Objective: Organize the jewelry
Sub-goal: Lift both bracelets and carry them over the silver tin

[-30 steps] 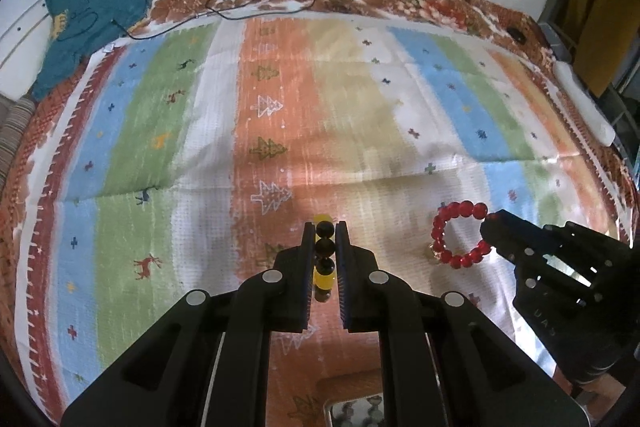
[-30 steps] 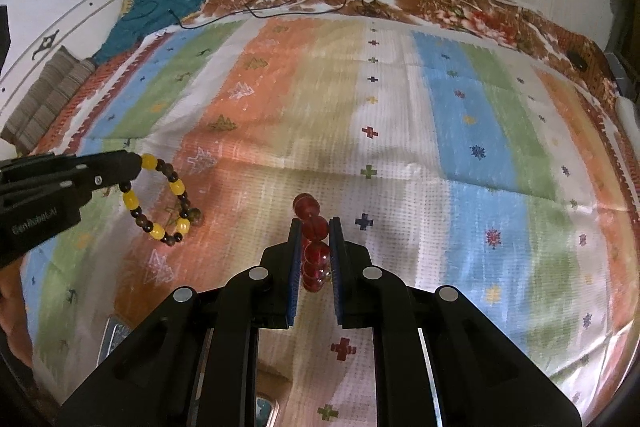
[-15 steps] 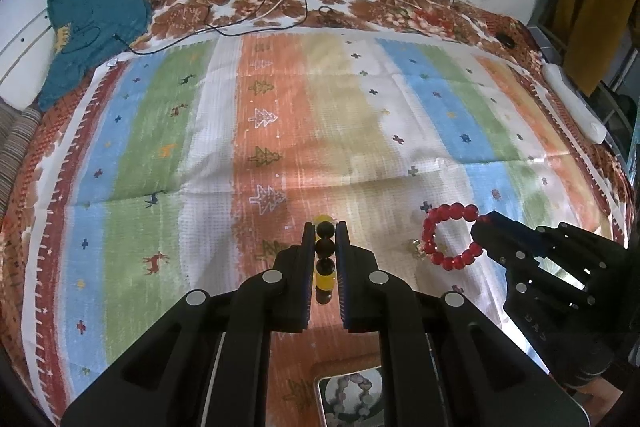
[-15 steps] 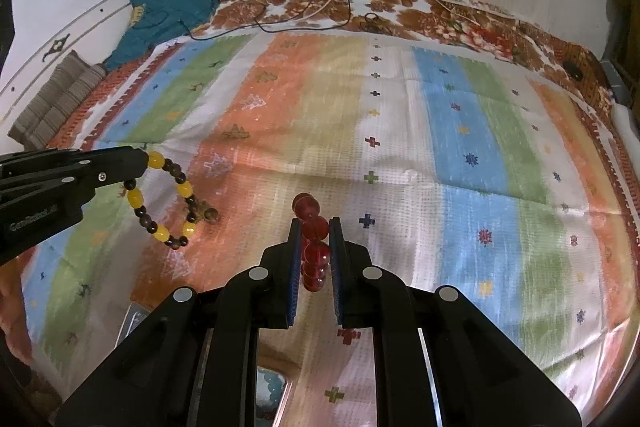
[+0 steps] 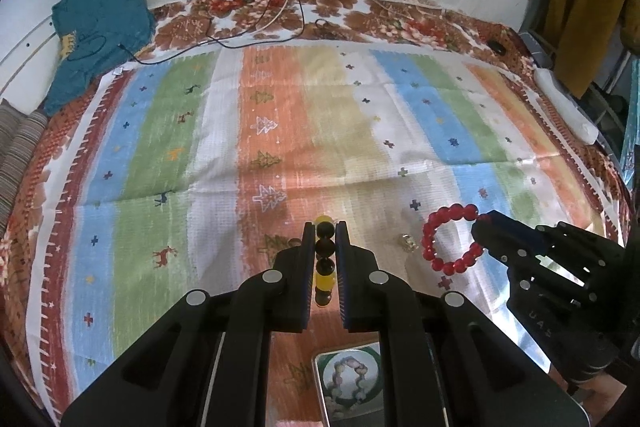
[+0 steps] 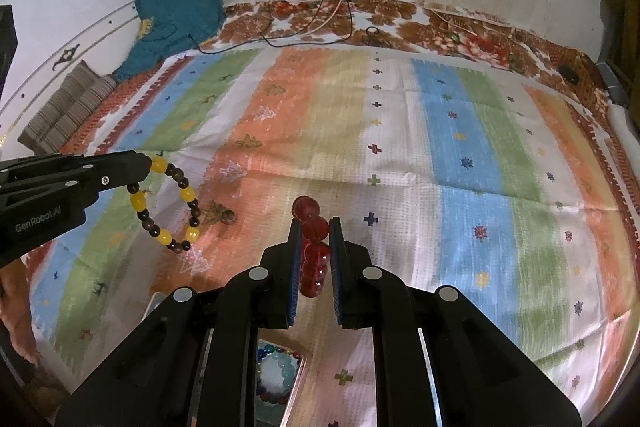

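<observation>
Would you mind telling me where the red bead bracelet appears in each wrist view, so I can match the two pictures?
Left wrist view: the red bead bracelet hangs as an open loop at lower right, held by the right gripper.
Right wrist view: the bracelet is at centre, seen edge-on as a column of beads between the gripper's fingers.
Shared landmark: the teal garment at the far left by the wall.

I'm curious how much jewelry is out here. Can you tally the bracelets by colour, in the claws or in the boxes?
Red bead bracelet, pinched in the right claw: 1
Yellow and dark bead bracelet, pinched in the left claw: 1
Pale mixed-bead bracelet lying in a box: 1
Blue-toned bead bracelet lying in a box: 1
Total: 4 bracelets
</observation>
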`<state>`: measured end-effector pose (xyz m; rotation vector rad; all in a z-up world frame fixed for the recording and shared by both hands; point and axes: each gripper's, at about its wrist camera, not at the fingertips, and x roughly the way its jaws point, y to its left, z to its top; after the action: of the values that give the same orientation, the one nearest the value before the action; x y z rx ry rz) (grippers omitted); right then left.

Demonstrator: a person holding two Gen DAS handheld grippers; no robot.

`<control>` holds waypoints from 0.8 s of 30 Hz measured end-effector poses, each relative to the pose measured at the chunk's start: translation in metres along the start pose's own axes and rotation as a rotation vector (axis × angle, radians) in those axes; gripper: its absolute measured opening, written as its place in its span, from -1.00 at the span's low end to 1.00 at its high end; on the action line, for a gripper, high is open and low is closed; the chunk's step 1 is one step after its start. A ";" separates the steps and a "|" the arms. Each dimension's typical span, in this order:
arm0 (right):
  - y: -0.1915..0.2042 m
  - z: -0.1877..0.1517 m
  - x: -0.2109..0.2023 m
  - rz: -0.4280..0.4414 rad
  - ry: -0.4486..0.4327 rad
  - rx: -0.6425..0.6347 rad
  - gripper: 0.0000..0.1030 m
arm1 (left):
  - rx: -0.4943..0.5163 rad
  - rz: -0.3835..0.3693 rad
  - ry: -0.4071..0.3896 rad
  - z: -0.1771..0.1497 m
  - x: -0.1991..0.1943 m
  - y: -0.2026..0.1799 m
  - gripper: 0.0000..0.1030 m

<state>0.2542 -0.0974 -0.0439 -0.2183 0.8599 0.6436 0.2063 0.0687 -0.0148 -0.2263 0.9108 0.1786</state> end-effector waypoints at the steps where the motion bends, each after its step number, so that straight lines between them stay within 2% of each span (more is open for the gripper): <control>1: 0.001 0.000 -0.002 0.001 -0.004 0.000 -0.73 | 0.001 0.000 -0.008 -0.002 -0.004 -0.001 -0.82; 24: 0.018 -0.019 -0.044 0.032 -0.066 -0.024 -0.73 | 0.029 -0.047 -0.081 -0.033 -0.060 -0.017 -0.81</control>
<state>0.2104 -0.1104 -0.0210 -0.2035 0.7940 0.6880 0.1496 0.0404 0.0155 -0.2119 0.8261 0.1302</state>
